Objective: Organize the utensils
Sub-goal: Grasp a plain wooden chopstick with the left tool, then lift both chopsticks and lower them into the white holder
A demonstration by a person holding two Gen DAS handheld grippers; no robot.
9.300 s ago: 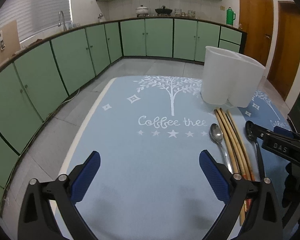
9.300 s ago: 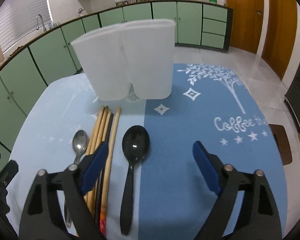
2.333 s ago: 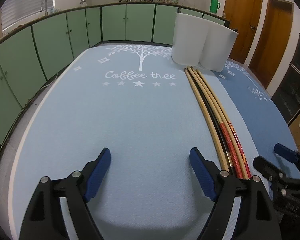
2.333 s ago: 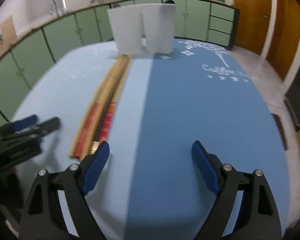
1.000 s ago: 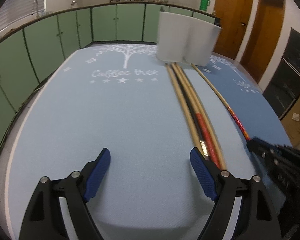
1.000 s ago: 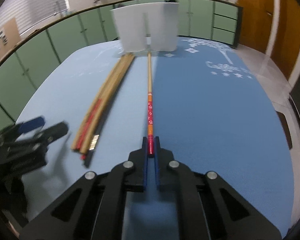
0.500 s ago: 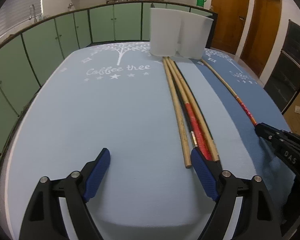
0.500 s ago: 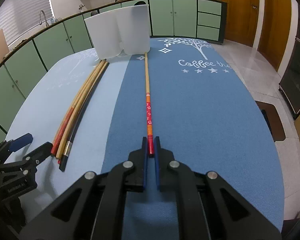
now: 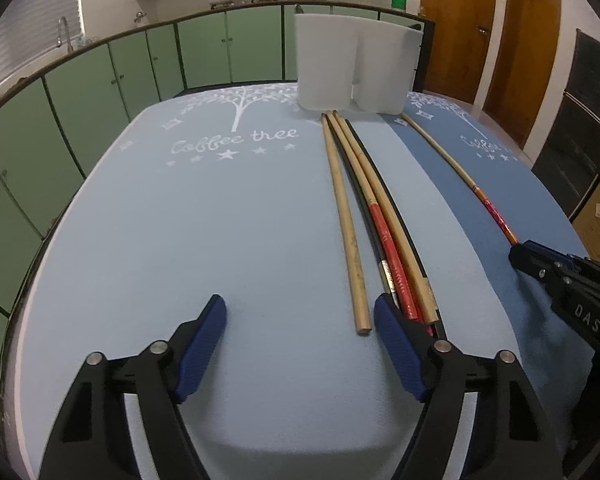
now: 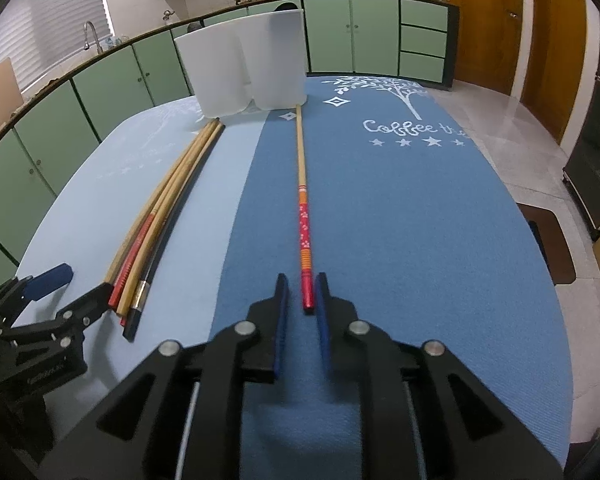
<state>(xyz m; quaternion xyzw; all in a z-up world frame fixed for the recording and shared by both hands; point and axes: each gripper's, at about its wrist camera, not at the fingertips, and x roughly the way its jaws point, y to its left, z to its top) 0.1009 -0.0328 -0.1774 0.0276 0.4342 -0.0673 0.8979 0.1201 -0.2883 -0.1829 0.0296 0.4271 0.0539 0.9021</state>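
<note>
Chopstick (image 10: 302, 216) with the red patterned end lies alone on the dark blue mat (image 10: 400, 220), tip toward the white holder (image 10: 260, 64), red end between the pads of the right gripper (image 10: 302, 296). Right jaws have just been opening: narrow gap now, small clearance either side of the red end, pads not pressing it, stick flat on the mat. In the left wrist view the same stick (image 9: 456, 168) runs up the dark mat to the holder's right base, and the right gripper (image 9: 540, 258) sits at its near end.

Bundle of remaining chopsticks (image 9: 374, 216) lies on the light blue mat (image 9: 180, 220), far tips just in front of the holder (image 9: 352, 64), near ends fanned slightly. One plain wooden stick (image 9: 348, 236) sits a bit apart on the left of the bundle; the rest (red-handled, tan, black) lie touching.

Left gripper (image 9: 300, 344) hovers low over the light mat, jaws wide, just been closing a little, nothing gripped. Its right pad (image 9: 396, 344) is at the near ends of the red and black sticks; cannot tell if it touches them. The plain stick's end lies inside the jaw gap, close to that pad. Left pad (image 9: 202, 344) is over bare mat.

Holder stands upright at the table's far end, two white compartments side by side; contents not visible from either view
</note>
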